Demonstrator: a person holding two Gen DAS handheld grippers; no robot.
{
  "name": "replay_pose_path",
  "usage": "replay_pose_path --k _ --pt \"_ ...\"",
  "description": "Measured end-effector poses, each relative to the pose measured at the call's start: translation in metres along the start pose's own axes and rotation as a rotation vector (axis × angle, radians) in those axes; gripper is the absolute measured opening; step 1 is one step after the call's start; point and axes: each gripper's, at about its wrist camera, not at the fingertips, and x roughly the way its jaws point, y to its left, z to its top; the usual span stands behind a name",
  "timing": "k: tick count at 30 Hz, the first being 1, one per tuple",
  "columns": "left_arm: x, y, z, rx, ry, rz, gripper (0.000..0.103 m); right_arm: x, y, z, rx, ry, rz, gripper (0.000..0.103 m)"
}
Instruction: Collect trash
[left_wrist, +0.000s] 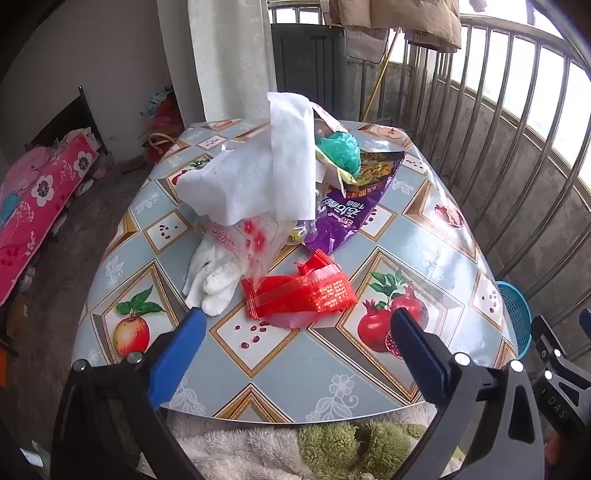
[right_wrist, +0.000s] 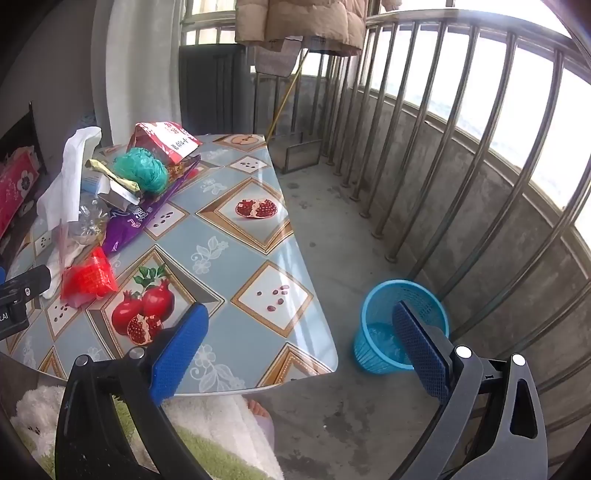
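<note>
Both claws, left claw (left_wrist: 297, 325) and right claw (right_wrist: 299, 325), spread and empty; red wrapper (left_wrist: 299, 293) at twelve o'clock of left claw: probably light, crinkly, slippery, best pinched at raised crumpled fold.

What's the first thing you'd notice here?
A messy trash pile sits mid-table, with a white tissue on top and a red wrapper nearest. A blue basket waits on the floor beside the table, near the railing.

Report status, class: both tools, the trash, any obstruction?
Left tool open, empty; right tool too. Trash pile untouched on table. Blue basket on floor, path clear.
</note>
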Motion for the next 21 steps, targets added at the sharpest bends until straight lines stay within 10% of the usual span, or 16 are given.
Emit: replay_pose_path --k 21 --pt "0.001 0.001 0.0 0.005 0.008 0.0 0.098 0.003 -0.001 -0.002 -0.003 0.007 0.001 0.095"
